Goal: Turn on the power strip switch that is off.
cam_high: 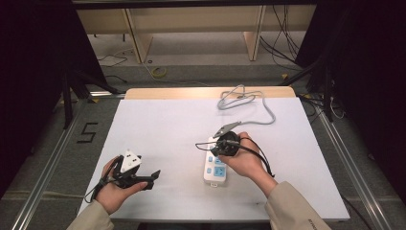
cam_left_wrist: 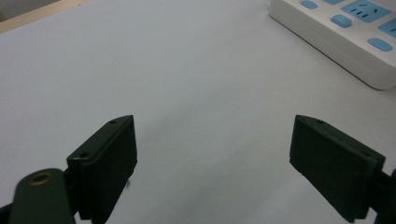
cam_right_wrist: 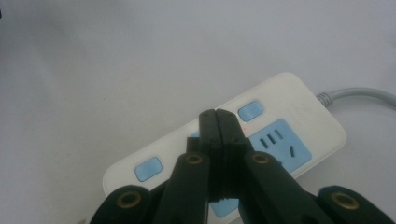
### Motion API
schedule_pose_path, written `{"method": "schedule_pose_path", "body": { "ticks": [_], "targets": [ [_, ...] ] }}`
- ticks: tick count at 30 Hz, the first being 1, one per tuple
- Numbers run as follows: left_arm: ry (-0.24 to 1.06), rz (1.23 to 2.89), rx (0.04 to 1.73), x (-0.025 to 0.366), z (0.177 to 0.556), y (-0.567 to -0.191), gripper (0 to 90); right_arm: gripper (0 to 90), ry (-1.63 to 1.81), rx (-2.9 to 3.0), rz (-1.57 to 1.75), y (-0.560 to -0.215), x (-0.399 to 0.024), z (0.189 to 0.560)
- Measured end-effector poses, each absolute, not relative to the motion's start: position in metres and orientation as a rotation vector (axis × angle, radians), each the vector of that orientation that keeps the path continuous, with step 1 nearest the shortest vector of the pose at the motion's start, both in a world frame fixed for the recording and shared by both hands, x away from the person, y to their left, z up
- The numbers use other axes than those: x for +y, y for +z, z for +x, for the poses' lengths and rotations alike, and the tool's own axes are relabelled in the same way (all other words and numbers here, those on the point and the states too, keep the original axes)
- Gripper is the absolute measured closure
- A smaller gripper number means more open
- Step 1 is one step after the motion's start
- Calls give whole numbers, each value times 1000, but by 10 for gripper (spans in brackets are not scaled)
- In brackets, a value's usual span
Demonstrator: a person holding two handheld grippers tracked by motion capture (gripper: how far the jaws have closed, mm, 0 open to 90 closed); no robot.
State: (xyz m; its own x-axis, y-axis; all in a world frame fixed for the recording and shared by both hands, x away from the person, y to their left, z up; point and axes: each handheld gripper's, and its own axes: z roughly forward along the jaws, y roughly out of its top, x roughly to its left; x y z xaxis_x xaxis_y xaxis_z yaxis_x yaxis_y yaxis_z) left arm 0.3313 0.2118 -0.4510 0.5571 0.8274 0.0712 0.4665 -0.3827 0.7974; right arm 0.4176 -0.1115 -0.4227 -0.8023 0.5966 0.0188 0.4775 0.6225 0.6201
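Our right gripper (cam_right_wrist: 218,116), jaws pressed together, hangs over the power strip (cam_right_wrist: 299,116), whose long axis runs from 8 to 2 o'clock in the right gripper view. A blue switch (cam_right_wrist: 250,111) lies just beside the tips at 1 o'clock. Our left gripper (cam_high: 139,177), jaws spread and empty, is well apart at 9 o'clock.

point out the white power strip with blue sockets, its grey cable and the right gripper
white power strip with blue sockets (cam_right_wrist: 280,100): right gripper view, bare white top
grey cable (cam_high: 268,111): high view, curved run
right gripper (cam_right_wrist: 218,122): right gripper view, closed tips
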Motion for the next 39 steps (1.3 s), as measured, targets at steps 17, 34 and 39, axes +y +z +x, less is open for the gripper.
{"method": "schedule_pose_path", "body": {
  "ticks": [17, 34, 39],
  "targets": [
    [603, 2036, 1035, 212, 331, -451, 147, 900, 870, 2681, 860, -423, -99, 420],
    [602, 2042, 1030, 211, 331, -451, 147, 900, 787, 2706, 817, -425, -85, 425],
    [600, 2042, 1030, 211, 331, -451, 147, 900, 758, 2720, 824, -426, -84, 425]
  ]
}}
